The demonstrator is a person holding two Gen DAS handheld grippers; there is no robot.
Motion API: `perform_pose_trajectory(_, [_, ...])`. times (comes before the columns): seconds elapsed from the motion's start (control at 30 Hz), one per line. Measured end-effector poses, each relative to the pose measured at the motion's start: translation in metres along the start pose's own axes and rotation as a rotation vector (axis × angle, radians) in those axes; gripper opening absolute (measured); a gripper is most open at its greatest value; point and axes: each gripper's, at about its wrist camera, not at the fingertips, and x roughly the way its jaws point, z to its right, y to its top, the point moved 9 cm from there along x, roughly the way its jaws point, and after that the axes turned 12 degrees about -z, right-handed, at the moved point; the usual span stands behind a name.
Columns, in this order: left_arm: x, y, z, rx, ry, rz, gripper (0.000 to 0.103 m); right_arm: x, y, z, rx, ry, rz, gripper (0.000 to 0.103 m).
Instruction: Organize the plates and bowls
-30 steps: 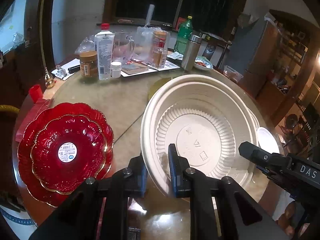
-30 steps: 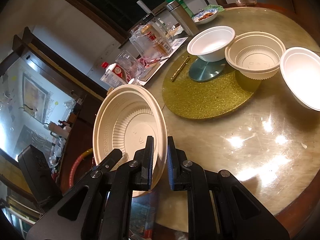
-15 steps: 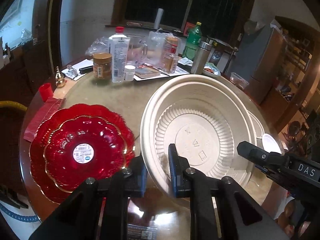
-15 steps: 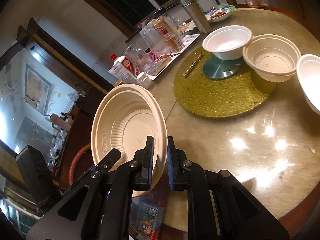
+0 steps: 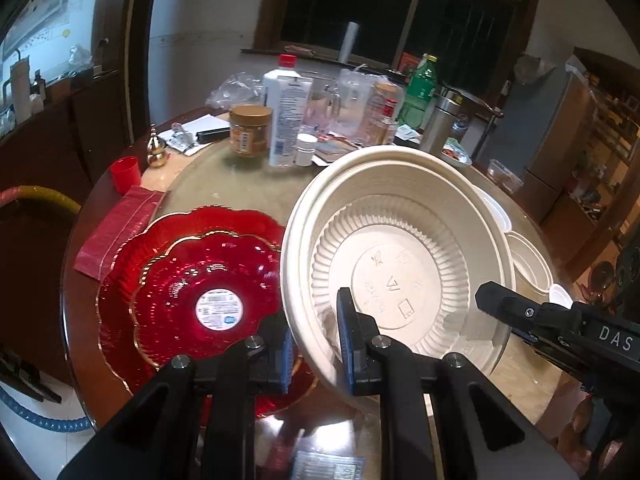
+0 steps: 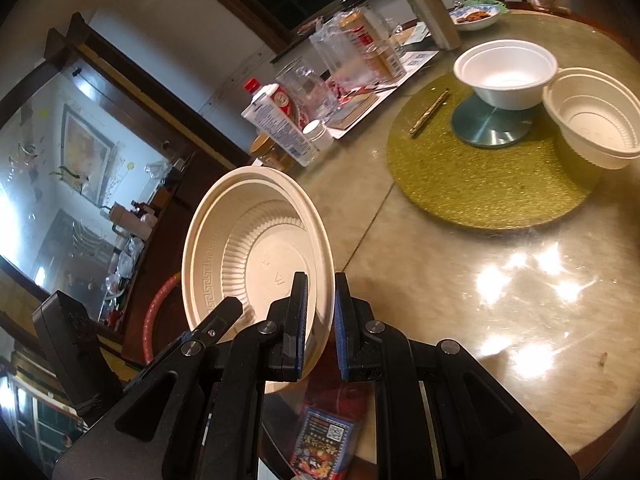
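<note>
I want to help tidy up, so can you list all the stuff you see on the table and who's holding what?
Large beige ribbed plastic bowl: one, held tilted above the table by both grippers.
Red scalloped glass plates: two, stacked, left side of the table.
Small white foam bowl: one, on the gold mat.
Small beige plastic bowl: one, beside the white one.
Round gold glitter mat: one, middle of the table.
Red plastic cup: one, far left edge.
Brown-lidded jar: one, among bottles at the back.
Left gripper: black, fingers shut on the bowl's rim.
Right gripper: black, fingers shut on the opposite rim.
</note>
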Motion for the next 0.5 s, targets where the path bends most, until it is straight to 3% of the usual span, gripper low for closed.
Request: perform_pose_trajectory(0.5, [0.004, -0.005, -0.063, -0.117, 0.044, -0.009, 0.018, 0.054, -0.001, -0.042, -0.066, 0.025, -0.084, 0.013])
